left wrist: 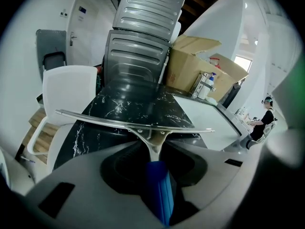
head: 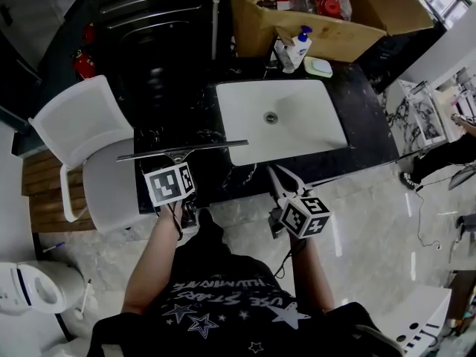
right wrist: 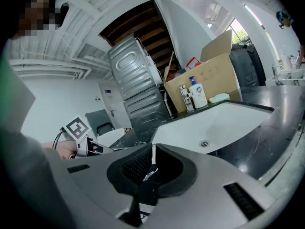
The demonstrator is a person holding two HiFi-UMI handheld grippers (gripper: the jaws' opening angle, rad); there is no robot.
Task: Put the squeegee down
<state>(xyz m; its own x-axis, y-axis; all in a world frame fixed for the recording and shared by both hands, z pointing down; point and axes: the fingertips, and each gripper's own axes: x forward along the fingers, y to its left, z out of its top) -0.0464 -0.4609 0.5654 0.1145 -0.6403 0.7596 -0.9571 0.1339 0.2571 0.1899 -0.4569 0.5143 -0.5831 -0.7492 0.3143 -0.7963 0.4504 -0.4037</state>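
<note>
The black marble counter [head: 364,125] bore a white sink [head: 297,132], with a cardboard box [head: 335,32] at its far edge and a white chair [head: 82,121] at its left. The shirt [head: 223,292] print, upside down, seemed to read "USE STARS". The left gripper [left wrist: 155,149] clamped the squeegee [head: 182,149] by its blue handle, with the blade level over the counter just left of the sink. The right gripper [right wrist: 152,151] was closed to a slit and empty. The soap bottle [head: 300,47] label was unreadable.

Counter [head: 172,110]: sink [head: 297,129] set in its right part, bottle [head: 300,44] and dish [head: 317,66] just behind the sink, box [head: 327,28] beyond them, squeegee [head: 182,149] over the near-left part, chair [head: 82,129] left of the counter.
</note>
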